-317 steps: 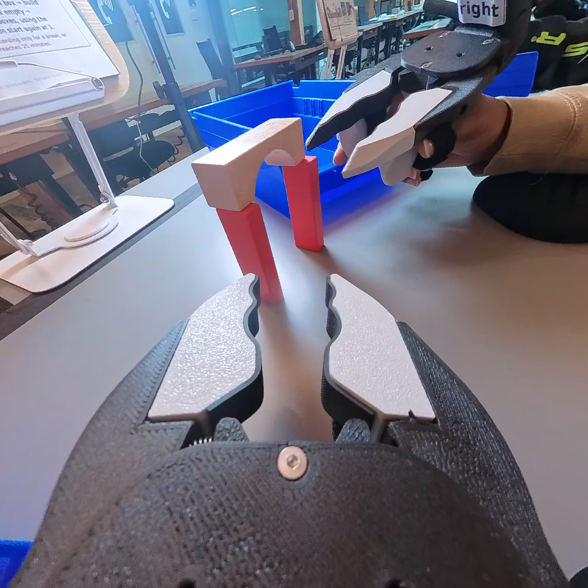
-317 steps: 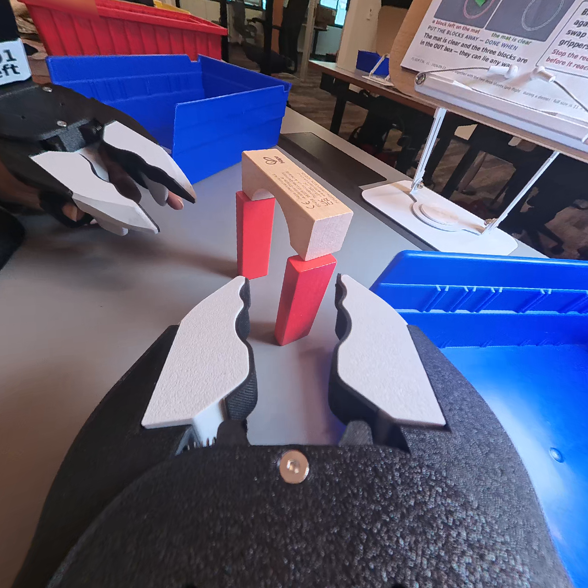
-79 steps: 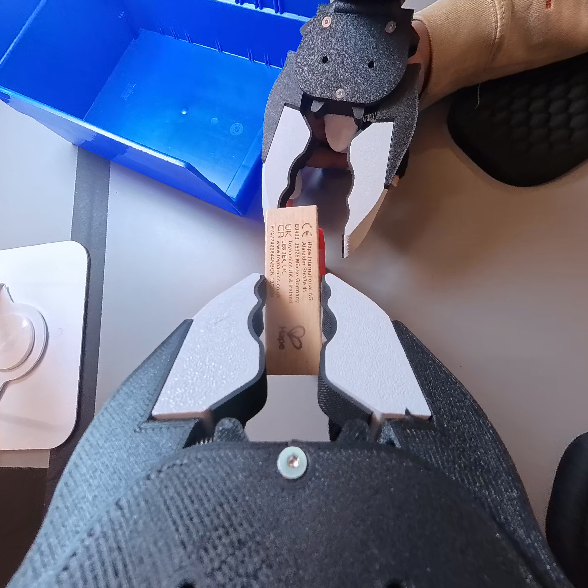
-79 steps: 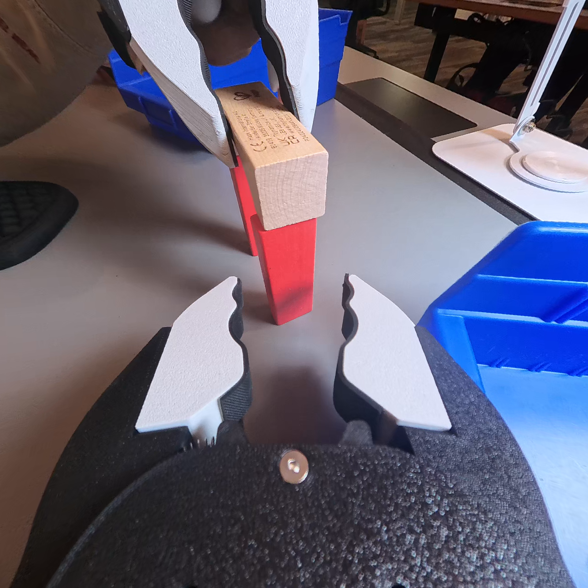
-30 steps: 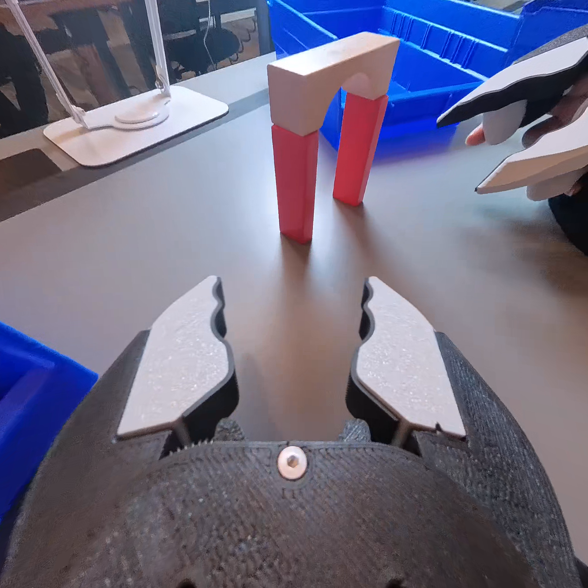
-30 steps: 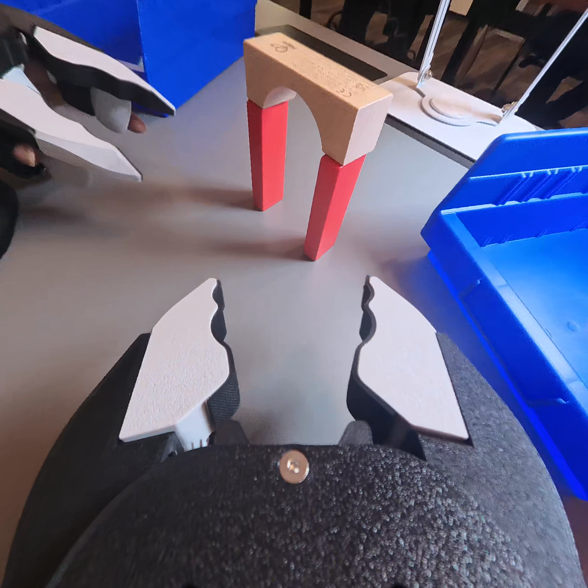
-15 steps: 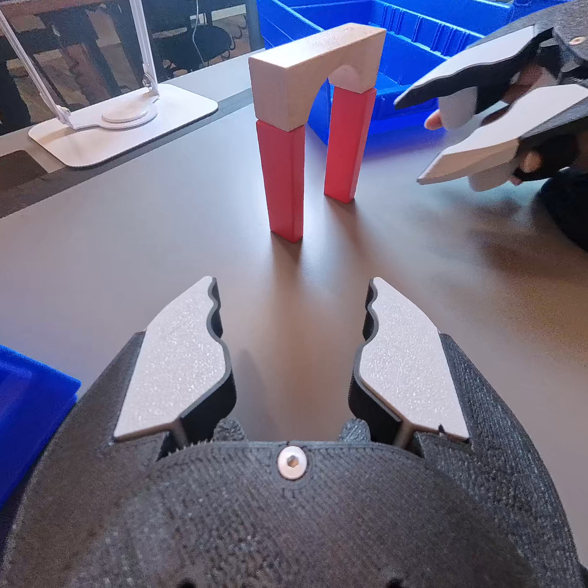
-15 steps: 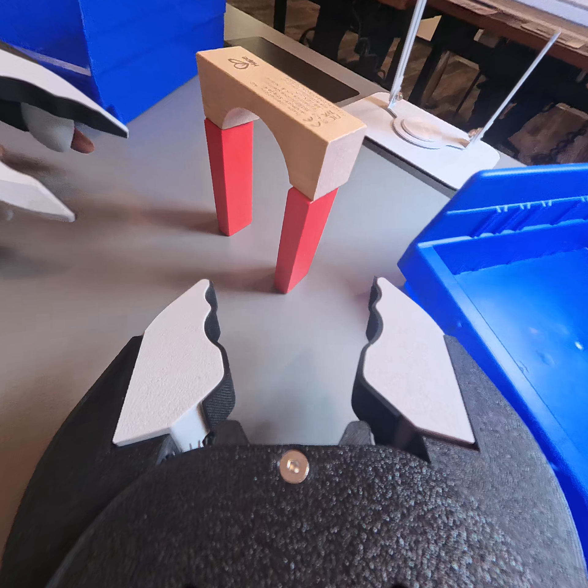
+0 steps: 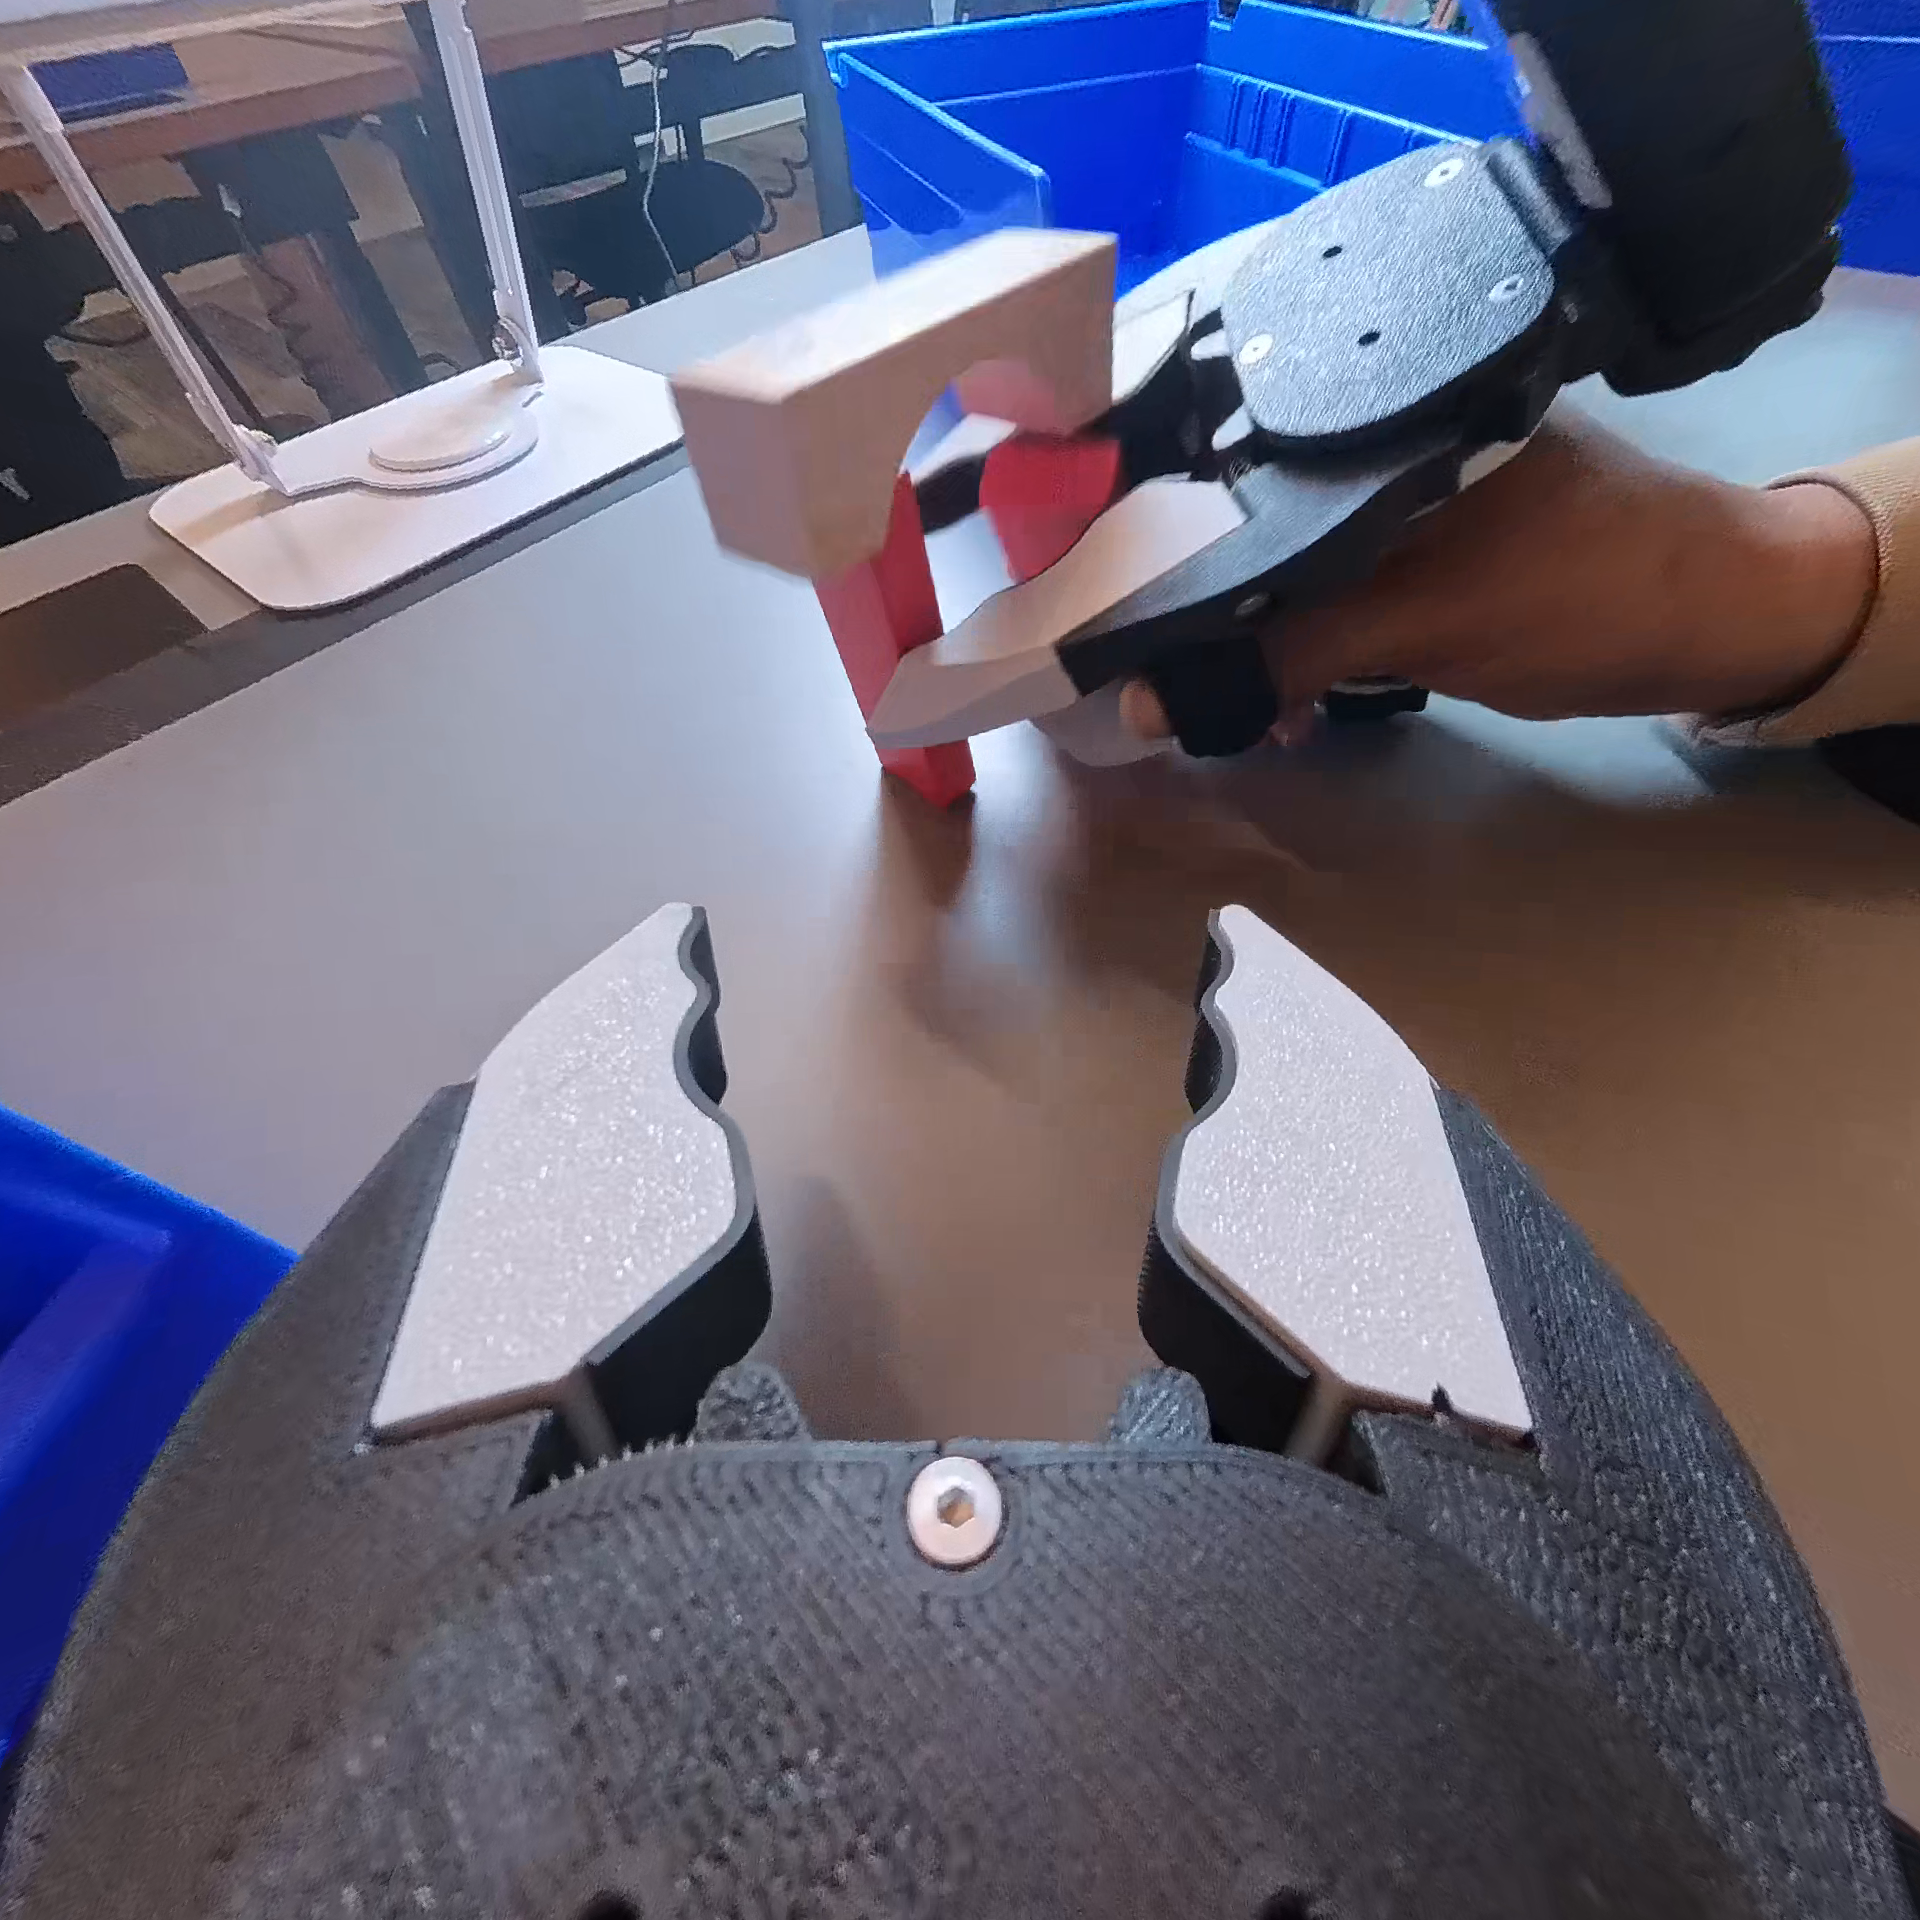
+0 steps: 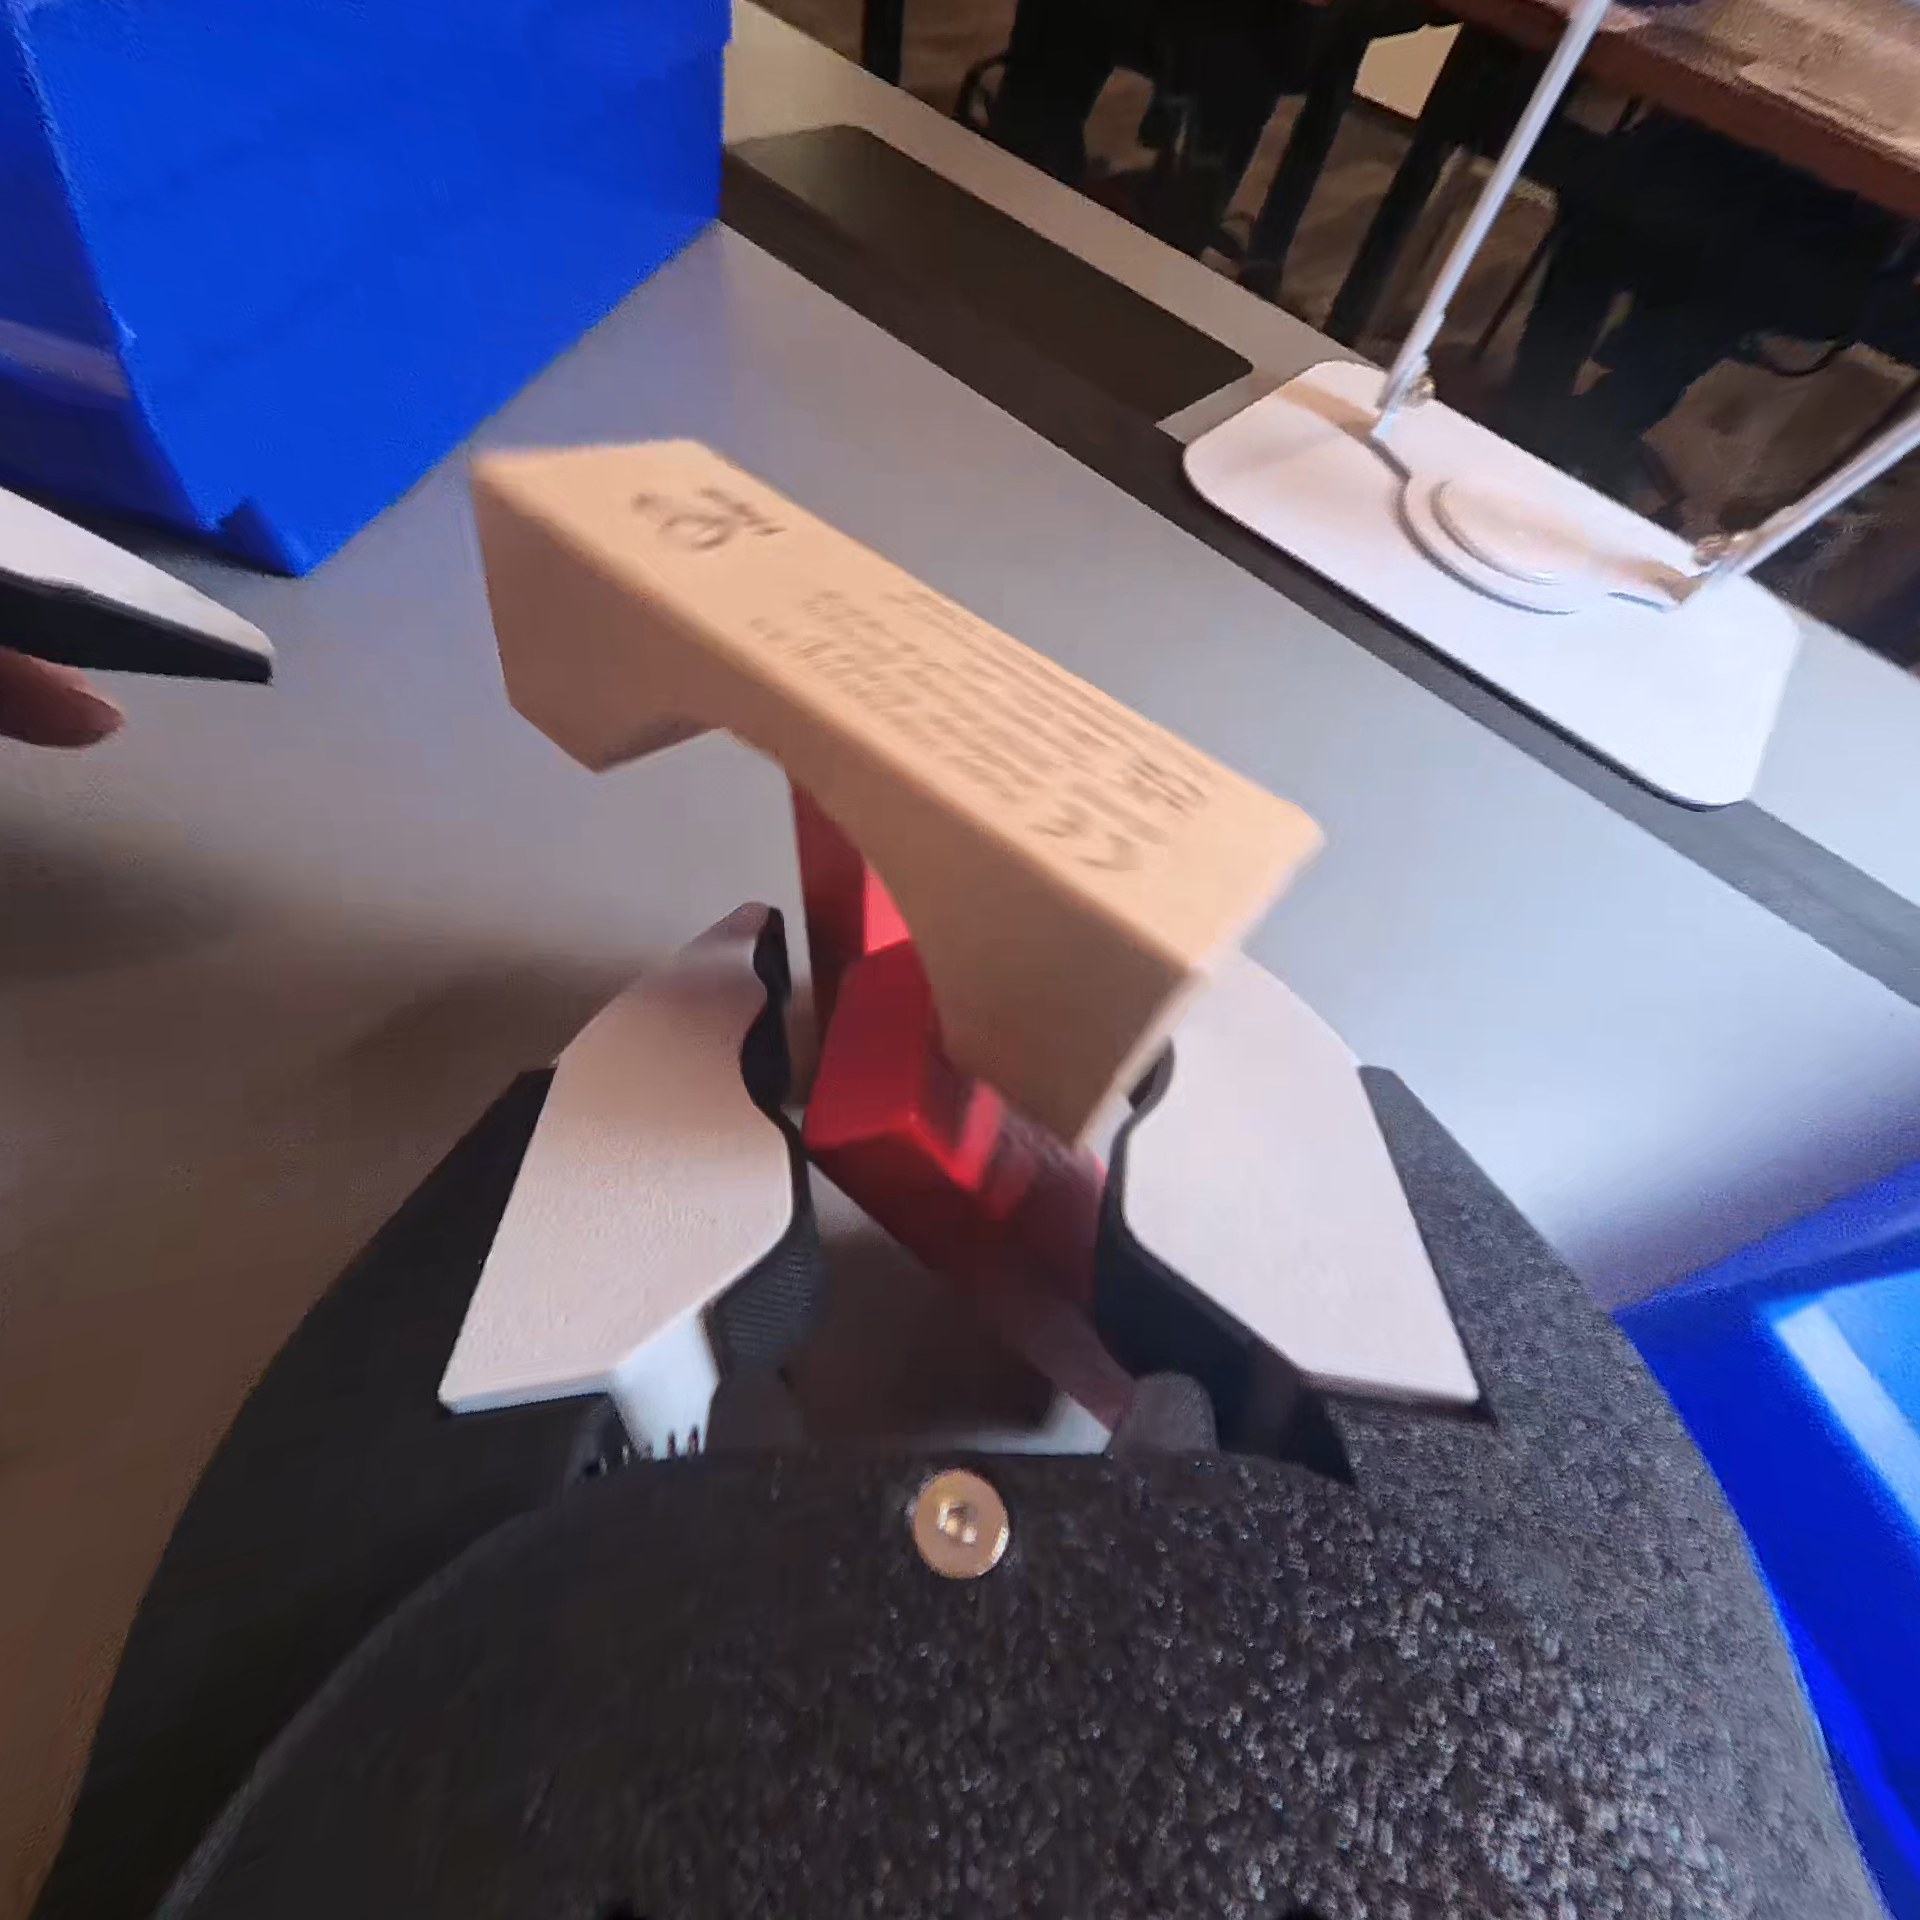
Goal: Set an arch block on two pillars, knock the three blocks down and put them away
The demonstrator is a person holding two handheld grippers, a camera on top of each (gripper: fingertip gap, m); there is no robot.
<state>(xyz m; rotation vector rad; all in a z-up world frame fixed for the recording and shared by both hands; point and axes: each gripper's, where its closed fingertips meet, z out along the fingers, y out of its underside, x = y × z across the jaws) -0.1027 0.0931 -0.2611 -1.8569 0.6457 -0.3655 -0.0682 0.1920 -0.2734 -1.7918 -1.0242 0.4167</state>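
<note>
The pale wooden arch block (image 9: 894, 395) is tilted and blurred, tipping off the two red pillars. The nearer pillar (image 9: 894, 644) leans left on the brown table; the farther pillar (image 9: 1049, 488) lies tilted among my right gripper's fingers. My right gripper (image 9: 1008, 530) reaches in from the right, open, pushing into the pillars. In the right wrist view the arch (image 10: 883, 727) hangs over my right gripper (image 10: 997, 966), with one red pillar (image 10: 914, 1122) lying loose between the open fingers and the other (image 10: 831, 873) beyond. My left gripper (image 9: 956, 925) is open and empty, short of the blocks.
A blue bin (image 9: 1143, 135) stands behind the blocks, and a second bin's corner (image 9: 83, 1351) is beside my left gripper. A white stand base (image 9: 416, 488) sits at the table's far left. In the right wrist view a blue bin (image 10: 1818, 1455) lies at the right.
My right gripper has moved forward into the standing arch. The pillars have tipped over and the arch block is falling. My left gripper has stayed open and nearly still.
</note>
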